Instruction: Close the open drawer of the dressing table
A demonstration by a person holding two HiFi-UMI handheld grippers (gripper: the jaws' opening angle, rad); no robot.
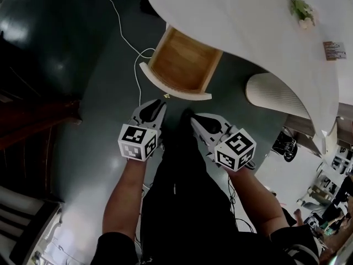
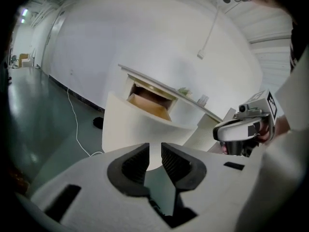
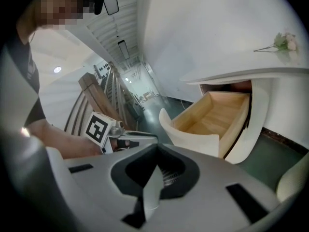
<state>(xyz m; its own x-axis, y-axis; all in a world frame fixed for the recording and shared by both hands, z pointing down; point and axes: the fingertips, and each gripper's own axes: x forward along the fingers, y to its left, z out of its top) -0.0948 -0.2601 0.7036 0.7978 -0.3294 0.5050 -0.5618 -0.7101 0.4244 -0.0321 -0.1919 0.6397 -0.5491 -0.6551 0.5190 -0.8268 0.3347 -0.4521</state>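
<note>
The drawer (image 1: 179, 65) stands pulled out of the dressing table (image 1: 248, 32), its long axis running from the table's underside out toward the two grippers. Its curved white front faces them and its wooden inside lies open upward. It sits just ahead of the left gripper (image 2: 155, 149), whose jaws stand a little apart with nothing between them, not touching the front. The right gripper (image 3: 157, 146), beside it and slightly further back, seems to have its jaws together on nothing
</note>
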